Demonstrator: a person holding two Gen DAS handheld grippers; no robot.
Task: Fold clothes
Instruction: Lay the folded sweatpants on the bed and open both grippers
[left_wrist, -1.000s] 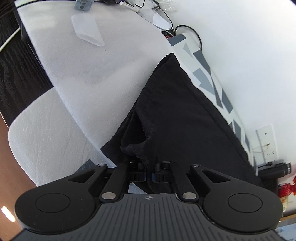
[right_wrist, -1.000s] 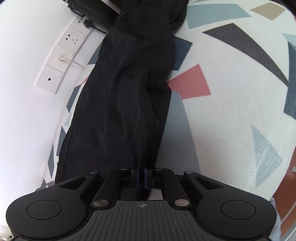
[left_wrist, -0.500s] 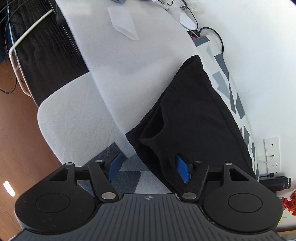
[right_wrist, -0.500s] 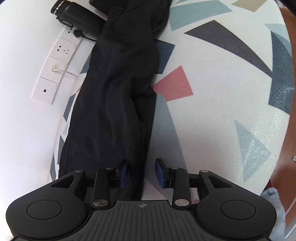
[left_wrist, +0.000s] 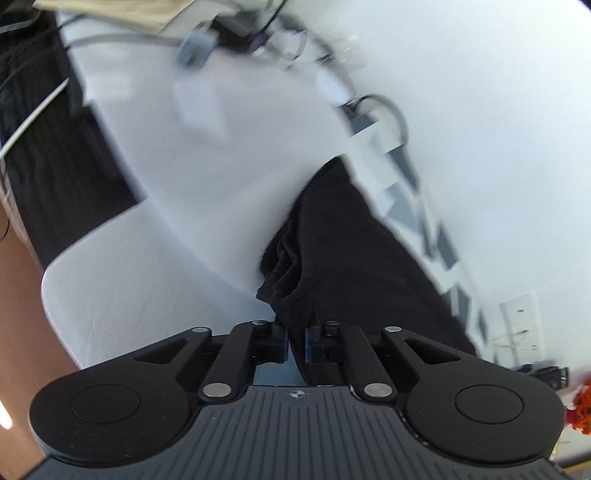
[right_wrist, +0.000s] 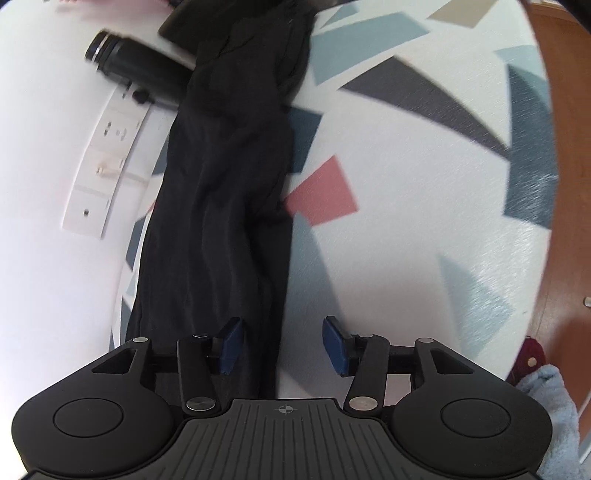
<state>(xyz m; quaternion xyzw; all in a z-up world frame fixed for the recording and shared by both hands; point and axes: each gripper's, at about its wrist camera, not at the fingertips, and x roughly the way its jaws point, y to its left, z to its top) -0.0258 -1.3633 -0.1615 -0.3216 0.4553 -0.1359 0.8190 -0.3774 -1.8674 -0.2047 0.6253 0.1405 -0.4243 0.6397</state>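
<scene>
Left wrist view shows the left gripper pinching the black cloth, while the right gripper is opening over its edge.

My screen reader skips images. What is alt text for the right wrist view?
Right gripper, jaws opening, straddles the edge of a long black garment lying along a patterned mat by a white wall.
</scene>
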